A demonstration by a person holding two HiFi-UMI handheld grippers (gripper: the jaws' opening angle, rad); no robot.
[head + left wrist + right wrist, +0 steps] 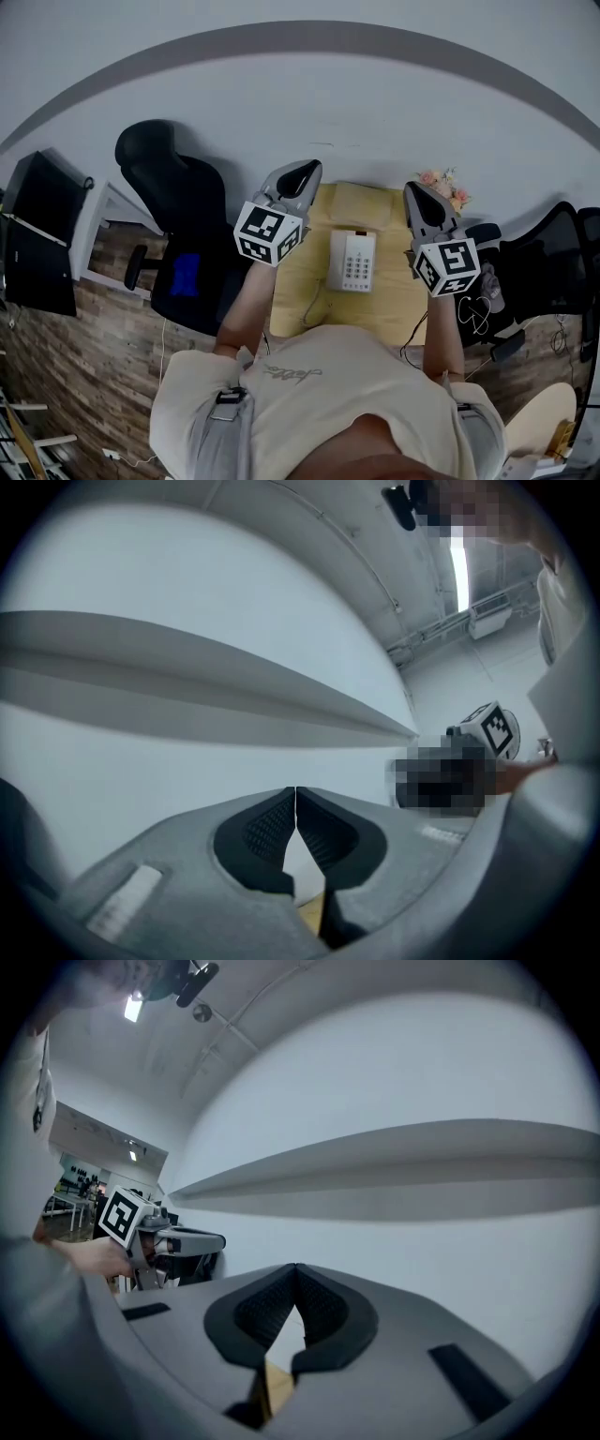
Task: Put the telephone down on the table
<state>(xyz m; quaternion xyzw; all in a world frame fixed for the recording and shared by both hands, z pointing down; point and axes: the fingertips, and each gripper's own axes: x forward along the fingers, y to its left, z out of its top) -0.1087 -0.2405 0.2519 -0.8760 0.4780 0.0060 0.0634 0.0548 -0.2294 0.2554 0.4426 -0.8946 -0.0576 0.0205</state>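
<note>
Left gripper and right gripper: my jaws are pressed together, nothing pinched, both raised over the desk. Telephone lies on the desk between them.

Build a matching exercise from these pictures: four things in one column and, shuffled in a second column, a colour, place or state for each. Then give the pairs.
1. telephone
2. office chair
3. flowers
4. left gripper

A. jaws shut, nothing between them
B. black, left of the table
C. pinkish, at the table's far right corner
D. white, lying on the table

Pairs: 1-D, 2-B, 3-C, 4-A
</note>
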